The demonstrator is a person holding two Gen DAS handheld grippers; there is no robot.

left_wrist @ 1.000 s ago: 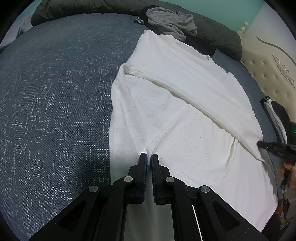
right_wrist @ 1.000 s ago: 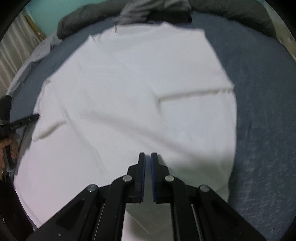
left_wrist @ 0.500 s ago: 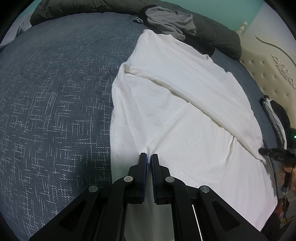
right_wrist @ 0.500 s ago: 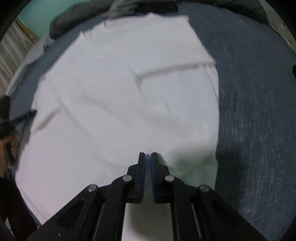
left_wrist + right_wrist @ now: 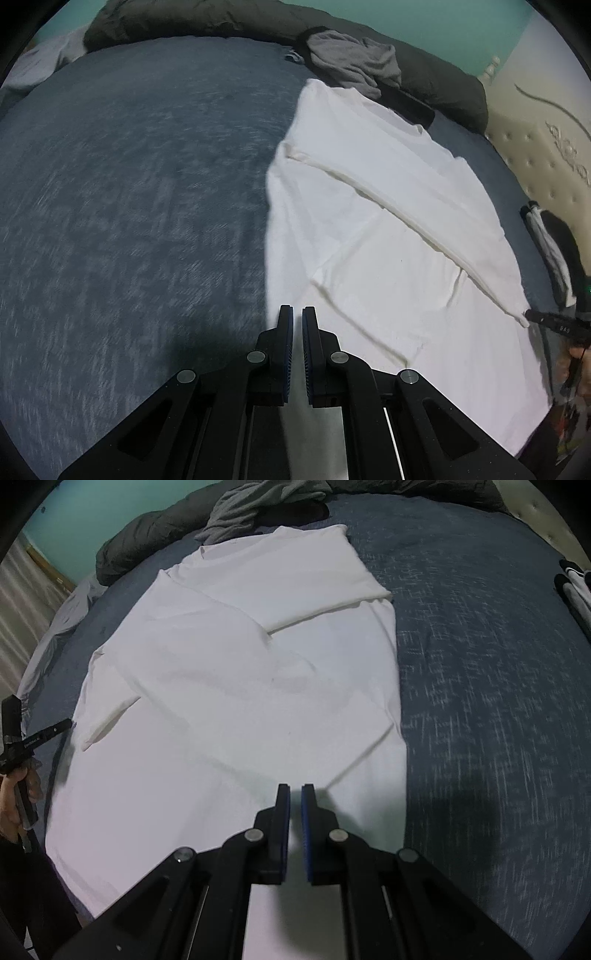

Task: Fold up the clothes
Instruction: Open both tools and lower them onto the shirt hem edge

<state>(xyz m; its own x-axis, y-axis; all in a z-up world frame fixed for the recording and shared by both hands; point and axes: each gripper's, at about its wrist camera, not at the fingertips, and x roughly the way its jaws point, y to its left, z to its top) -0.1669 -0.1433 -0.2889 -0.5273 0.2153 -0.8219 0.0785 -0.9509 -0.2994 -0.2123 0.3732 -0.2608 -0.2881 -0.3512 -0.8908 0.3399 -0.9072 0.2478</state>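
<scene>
Bedroom in a home. Evidence: big bed (image 5: 140,192) with a blue-grey woven cover, cream tufted headboard (image 5: 543,147) with carved trim at one end, dark grey duvet (image 5: 229,18) bunched along the far edge. Teal painted wall (image 5: 92,513) behind it, pale curtain (image 5: 18,605) at the side. Laundry lying about: white T-shirt (image 5: 240,672) spread on the bed, crumpled grey garment (image 5: 351,62) by the duvet.

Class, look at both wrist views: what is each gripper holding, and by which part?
Each holds the white shirt by its near edge: the left gripper at one bottom corner, the right gripper at the other. Both jaws are closed on cloth.
</scene>
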